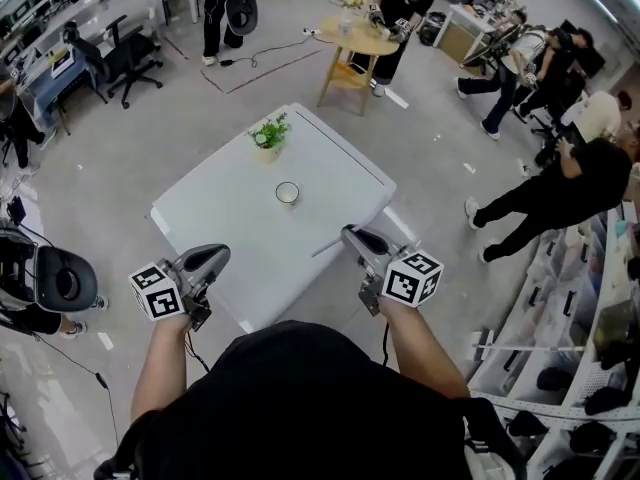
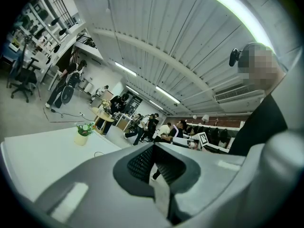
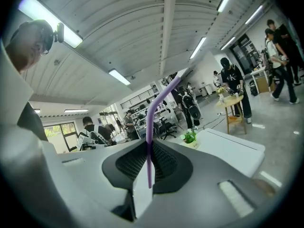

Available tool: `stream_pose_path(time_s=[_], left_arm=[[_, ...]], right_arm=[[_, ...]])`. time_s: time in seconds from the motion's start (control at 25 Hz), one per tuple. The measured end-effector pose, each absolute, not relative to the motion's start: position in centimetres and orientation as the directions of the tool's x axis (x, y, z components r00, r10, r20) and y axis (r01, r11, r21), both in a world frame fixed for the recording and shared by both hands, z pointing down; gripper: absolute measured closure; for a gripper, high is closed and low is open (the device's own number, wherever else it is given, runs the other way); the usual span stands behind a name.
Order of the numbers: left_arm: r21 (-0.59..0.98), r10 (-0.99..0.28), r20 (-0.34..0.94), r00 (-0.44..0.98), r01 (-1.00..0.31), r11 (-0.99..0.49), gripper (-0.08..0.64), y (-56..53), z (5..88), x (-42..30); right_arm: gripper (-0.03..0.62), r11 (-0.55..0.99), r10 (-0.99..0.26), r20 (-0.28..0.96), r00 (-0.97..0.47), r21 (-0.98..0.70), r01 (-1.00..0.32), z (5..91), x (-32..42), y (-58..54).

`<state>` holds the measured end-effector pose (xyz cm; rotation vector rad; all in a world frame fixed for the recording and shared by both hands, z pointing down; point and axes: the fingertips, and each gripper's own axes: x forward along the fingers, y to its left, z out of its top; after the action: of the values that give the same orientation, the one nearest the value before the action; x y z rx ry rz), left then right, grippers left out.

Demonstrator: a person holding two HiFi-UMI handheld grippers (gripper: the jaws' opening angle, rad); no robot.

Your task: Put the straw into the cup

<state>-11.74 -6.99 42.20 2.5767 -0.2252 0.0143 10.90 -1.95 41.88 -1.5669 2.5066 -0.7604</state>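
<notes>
A small white cup (image 1: 287,193) stands near the middle of the white square table (image 1: 225,230). My right gripper (image 1: 347,232) is level at the table's near right edge and is shut on a thin purple straw (image 1: 325,247). In the right gripper view the straw (image 3: 151,122) rises from between the closed pads of the right gripper (image 3: 148,144) and bends to the right at its top. My left gripper (image 1: 222,252) is at the table's near left edge. In the left gripper view its jaws (image 2: 153,146) are together with nothing between them.
A small potted plant (image 1: 268,134) stands on the table's far side behind the cup. Beyond the table are a round wooden side table (image 1: 352,46), office chairs (image 1: 130,56), shelving at the right, and several people standing around the room.
</notes>
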Motion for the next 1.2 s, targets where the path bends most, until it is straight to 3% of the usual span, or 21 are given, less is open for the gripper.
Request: stream_pose_path(time_s=[0.44, 1.2], left_arm=[[0.543, -0.167, 0.061, 0.984, -0.173, -0.821, 0.56, -8.9, 42.8, -15.3], [0.577, -0.176, 0.055, 0.983, -0.175, -0.798, 0.56, -9.0, 43.8, -16.0]], right_arm=[[0.534, 0.377, -0.847, 0.173, -0.503, -0.473, -0.796, 41.7, 7.2, -4.3], [0.536, 0.379, -0.836, 0.189, -0.514, -0.478, -0.792, 42.2, 7.1, -4.2]])
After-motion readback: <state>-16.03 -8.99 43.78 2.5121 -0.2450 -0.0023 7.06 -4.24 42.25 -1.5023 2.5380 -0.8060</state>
